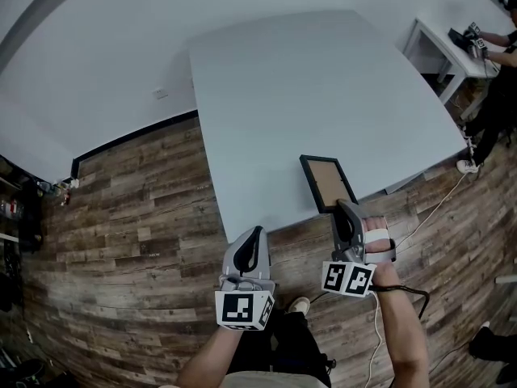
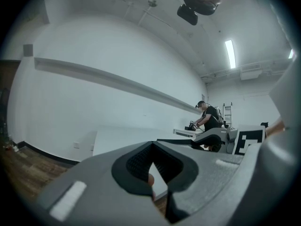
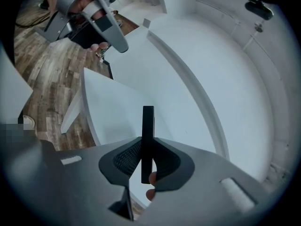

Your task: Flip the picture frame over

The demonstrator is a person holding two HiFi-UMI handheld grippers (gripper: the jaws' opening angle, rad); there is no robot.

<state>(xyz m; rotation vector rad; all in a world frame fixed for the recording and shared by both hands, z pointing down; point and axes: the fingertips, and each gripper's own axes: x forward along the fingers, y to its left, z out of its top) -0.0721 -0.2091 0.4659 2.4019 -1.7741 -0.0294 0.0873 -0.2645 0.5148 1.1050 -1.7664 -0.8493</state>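
Inside a sparse test lab or recording studio. Furnished with little beyond a large white table [image 1: 323,79] on wood-plank flooring [image 1: 137,208], ringed by bare white walls [image 1: 97,47] and black baseboard [image 1: 129,140]. Lit by a ceiling strip light [image 2: 230,53]. Shared with a second person [image 2: 207,119], head-rigged, working at another white table [image 1: 436,51]. Stepladder [image 2: 227,113] behind, cable [image 1: 436,207] trailing across the floor.

The picture frame [image 1: 327,181] is sitting at the near edge of the table [image 1: 323,87], toward the right. Its near end is sticking past that edge, between the jaws of the right gripper [image 1: 346,209]. The left gripper [image 1: 256,234] is hanging off the table's near edge, further left. A person [image 1: 497,87] is standing past the table's right side.
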